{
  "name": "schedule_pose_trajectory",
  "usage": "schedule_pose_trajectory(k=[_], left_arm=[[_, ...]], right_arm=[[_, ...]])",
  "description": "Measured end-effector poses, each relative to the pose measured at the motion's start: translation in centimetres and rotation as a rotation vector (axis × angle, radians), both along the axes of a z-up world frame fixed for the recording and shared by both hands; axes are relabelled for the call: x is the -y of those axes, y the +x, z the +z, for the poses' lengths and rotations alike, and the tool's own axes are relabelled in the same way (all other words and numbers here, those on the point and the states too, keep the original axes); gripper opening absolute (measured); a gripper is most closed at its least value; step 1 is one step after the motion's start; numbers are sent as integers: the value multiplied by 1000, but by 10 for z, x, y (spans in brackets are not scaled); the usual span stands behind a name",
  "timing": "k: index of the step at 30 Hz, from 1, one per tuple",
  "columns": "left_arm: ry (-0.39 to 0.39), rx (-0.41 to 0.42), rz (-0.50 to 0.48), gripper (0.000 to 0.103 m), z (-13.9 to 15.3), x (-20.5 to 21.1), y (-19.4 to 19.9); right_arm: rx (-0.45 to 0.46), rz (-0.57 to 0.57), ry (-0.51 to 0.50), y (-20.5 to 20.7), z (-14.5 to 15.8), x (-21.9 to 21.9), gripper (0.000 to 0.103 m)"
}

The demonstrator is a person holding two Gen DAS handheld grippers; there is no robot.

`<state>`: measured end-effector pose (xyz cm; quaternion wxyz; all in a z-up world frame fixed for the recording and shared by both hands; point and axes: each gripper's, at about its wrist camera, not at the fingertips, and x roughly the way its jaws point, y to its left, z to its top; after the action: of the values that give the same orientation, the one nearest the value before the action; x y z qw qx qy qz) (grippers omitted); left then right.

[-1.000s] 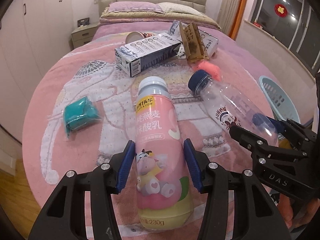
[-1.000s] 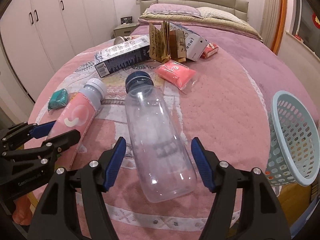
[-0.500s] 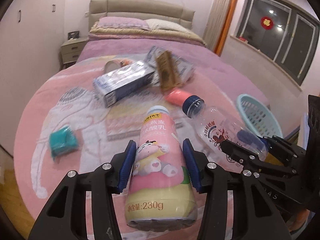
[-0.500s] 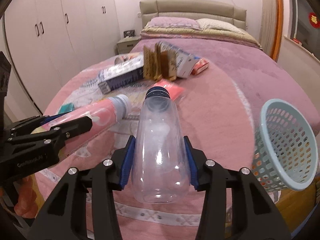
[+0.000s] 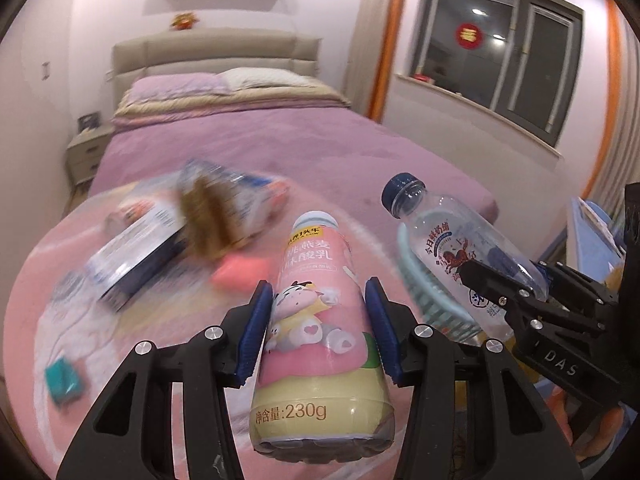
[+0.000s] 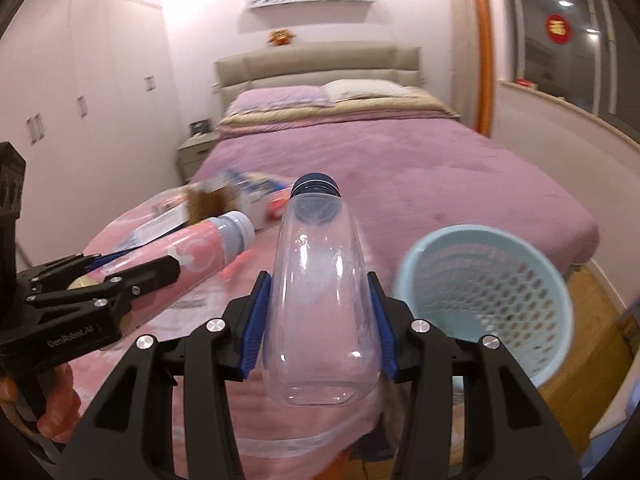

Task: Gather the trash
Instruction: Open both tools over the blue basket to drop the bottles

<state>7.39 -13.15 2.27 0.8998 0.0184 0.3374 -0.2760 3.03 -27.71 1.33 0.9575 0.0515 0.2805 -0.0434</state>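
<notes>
Indoor artificial light, warm pinkish cast; walls near the headboard (image 5: 216,56) wash out pale. Window (image 5: 504,52) dark, with ceiling lamps reflected as small bright spots in the glass. Both views fisheye: black vignette at all corners, straight lines bowed toward the edges. Motion blur heavy on the litter toward the bed's left edge: box (image 5: 136,256) and brown packet (image 5: 208,216) smeared, print unreadable. Pink yoghurt bottle (image 5: 320,320) sharp, label legible. Clear bottle (image 6: 320,300) shows small specular glints. Basket (image 6: 488,300) rim softly blurred. Shadows faint and diffuse
</notes>
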Motion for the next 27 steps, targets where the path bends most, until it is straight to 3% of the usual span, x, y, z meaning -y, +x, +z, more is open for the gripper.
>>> schedule_pose_trajectory(k=[7,11,15,21,25,27], left_arm=[[-5,-11,-146,46,2,95,23],[-8,-55,-231,46,-10,153,42],[28,-88,-252,46,-31,194,59],[58,-155,-264,46,-68,230,84],[70,-157,-260,47,-78,239,89],[78,-144,-252,63,-77,238,90]], right_arm=[[-2,-159,43,2,-2,72,44],[-36,-265,106,13,-20,122,44],[-100,-358,152,29,-47,162,44],[-174,-420,191,38,-79,194,44],[-214,-435,211,46,-95,203,45],[-243,-411,226,51,-103,202,46]])
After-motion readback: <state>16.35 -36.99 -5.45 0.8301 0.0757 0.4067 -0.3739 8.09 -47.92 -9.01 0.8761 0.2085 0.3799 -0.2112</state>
